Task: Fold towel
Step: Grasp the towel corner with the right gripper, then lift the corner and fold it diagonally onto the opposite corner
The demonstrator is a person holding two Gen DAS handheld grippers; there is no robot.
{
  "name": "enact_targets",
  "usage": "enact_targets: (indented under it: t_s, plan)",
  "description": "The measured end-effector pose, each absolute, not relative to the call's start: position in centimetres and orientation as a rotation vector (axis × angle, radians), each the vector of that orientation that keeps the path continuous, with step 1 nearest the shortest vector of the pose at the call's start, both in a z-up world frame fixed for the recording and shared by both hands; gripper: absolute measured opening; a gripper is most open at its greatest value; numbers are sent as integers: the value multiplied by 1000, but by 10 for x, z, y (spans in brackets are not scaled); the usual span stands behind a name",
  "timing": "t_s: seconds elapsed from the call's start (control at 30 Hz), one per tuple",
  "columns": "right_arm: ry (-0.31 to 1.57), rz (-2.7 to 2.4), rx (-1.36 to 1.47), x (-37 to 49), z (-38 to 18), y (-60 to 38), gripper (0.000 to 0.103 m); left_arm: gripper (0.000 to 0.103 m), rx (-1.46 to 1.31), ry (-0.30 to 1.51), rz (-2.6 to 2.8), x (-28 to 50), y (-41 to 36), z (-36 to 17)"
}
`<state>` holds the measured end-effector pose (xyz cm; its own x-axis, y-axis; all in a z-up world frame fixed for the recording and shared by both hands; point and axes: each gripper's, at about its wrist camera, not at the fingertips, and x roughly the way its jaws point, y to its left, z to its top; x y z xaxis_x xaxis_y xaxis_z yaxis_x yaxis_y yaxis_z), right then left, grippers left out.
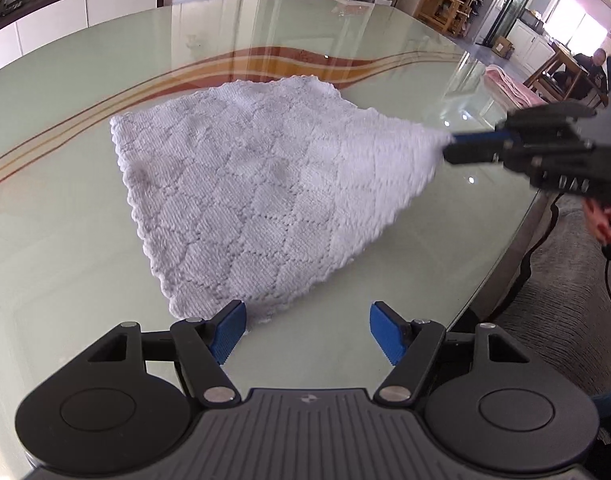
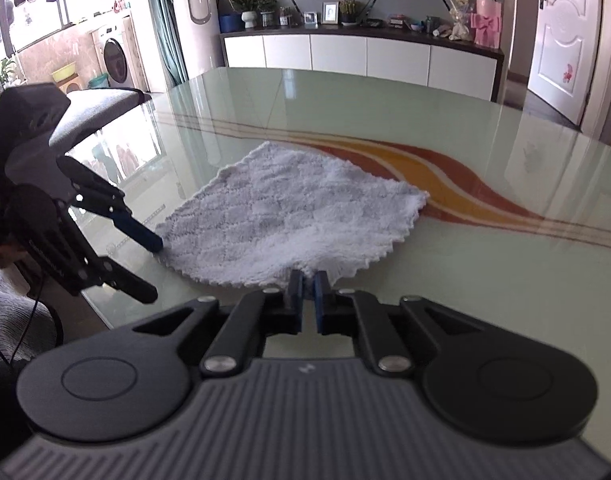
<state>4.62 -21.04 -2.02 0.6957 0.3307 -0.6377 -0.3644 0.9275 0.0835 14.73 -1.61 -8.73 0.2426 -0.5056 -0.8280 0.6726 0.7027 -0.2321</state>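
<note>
Now right tongs [image 2: 308, 280] pinching towel [image 2: 289, 216] corner, table [image 2: 485, 152] beyond

Bare table [image 1: 85, 240] around towel [image 1: 245, 184].

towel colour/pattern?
White towel with a woven diamond lattice and scalloped edges; clearest in the left wrist view.

Towel [image 1: 241, 184] on the table [image 1: 65, 240], left tool [image 1: 305, 328] at its near corner, right tool [image 2: 308, 280] at another.
</note>
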Motion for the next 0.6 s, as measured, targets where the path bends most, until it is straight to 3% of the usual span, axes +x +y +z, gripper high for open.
enact_targets:
  t_s: [0.6]
  plan:
    - [608, 485, -62, 151, 5, -165, 6, 78, -13, 1070, -757, 166, 2, -94]
